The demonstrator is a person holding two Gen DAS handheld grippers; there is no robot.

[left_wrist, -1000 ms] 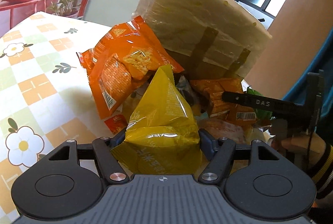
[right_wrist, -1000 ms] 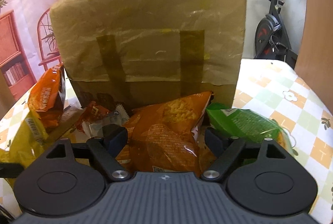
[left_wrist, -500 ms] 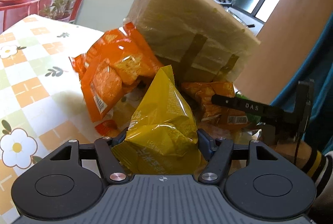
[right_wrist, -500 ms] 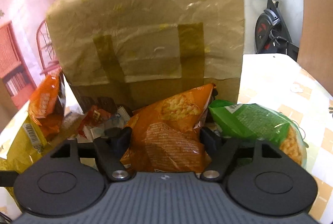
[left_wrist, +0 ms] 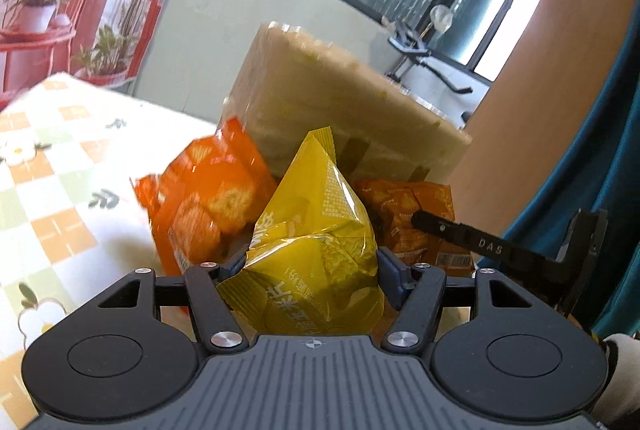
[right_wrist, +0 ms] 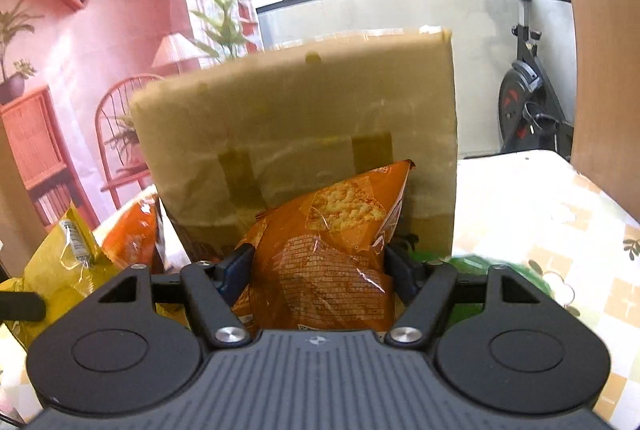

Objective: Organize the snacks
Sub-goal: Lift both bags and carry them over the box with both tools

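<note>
Left wrist view is partly blurred: the tape-patched cardboard box [left_wrist: 336, 98] rises at the far middle of the flowered tablecloth [left_wrist: 52, 186], its base hidden by snack bags. A smeared orange cracker bag [left_wrist: 208, 202] leans against its near left side. Nearer, the left gripper [left_wrist: 310, 266] pinches a yellow chip bag [left_wrist: 312, 250] on both sides, pads denting the foil; the bag's lower end is cut off by the gripper body. In the right wrist view the right gripper [right_wrist: 318, 266] clamps an orange snack bag [right_wrist: 328, 254] before the same box. A green bag [right_wrist: 496, 274] at near right is blurred and mostly hidden behind that gripper's linkage.
</note>
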